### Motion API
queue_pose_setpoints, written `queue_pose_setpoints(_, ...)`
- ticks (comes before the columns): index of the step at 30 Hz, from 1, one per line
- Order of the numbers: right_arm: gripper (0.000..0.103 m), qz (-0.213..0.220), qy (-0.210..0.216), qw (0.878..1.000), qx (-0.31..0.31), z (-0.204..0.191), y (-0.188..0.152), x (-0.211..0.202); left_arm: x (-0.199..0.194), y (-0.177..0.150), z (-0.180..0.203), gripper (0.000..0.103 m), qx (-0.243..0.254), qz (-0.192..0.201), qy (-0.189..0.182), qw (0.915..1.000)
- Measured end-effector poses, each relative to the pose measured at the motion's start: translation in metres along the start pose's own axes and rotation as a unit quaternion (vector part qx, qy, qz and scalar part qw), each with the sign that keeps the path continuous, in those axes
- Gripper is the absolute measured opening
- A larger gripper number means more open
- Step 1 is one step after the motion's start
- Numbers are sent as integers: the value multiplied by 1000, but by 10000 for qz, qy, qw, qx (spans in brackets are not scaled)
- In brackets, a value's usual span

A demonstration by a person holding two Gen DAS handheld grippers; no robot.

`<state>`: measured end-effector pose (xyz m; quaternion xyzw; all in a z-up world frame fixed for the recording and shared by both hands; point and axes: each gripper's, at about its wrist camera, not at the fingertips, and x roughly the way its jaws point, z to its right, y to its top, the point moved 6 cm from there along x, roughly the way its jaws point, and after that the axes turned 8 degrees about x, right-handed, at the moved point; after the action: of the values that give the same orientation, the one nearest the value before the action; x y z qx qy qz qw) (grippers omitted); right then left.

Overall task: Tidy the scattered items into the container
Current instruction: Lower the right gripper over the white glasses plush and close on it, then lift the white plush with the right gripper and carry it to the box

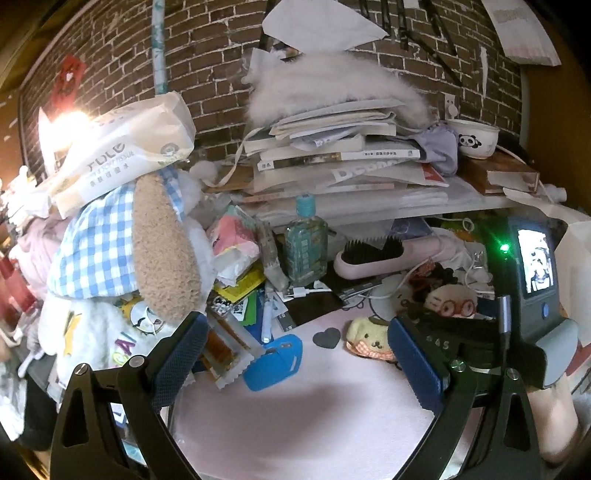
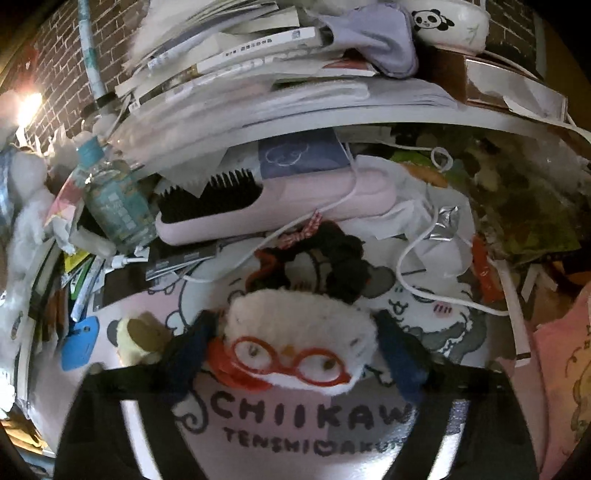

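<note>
1. My right gripper (image 2: 295, 354) pinches the white plush with red glasses (image 2: 299, 347) between its fingers, just above the pink mat (image 2: 295, 435).
2. My left gripper (image 1: 295, 354) has fingers spread, holding nothing, near the yellow plush (image 1: 369, 339).

L wrist cam sits back, low over the pink mat (image 1: 295, 424), facing the brick wall (image 1: 221, 55) & book stack. R wrist cam is much closer, angled down. Both share hairbrush (image 1: 373, 254) (image 2: 236, 206), green bottle (image 1: 306, 243) (image 2: 114, 199), panda bowl (image 1: 474, 138) (image 2: 450, 26).
</note>
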<state>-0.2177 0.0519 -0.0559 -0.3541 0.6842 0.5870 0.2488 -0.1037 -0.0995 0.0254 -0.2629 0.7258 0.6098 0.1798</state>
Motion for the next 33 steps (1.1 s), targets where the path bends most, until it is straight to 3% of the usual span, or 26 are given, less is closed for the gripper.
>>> queue_pose_setpoints(2, 65, 4, 33, 10000, -30, 1, -1, -2, 1, -1, 0, 98, -11, -14, -20, 10000)
queue_pose_setpoints(8, 56, 103, 3, 9997, -216, 4, -9, -10, 1, -1, 8, 98, 63, -20, -82, 9999)
queue_pose_setpoints(19, 55, 664, -404, 9935, -828, 3, -23, -40, 2, -11, 11, 98, 21, -122, -149, 9998)
queue_pose_setpoints(33, 55, 1491, -1259, 9620, -1909, -8, -30, -75, 0, -17, 15, 98, -37, -159, -264, 9995)
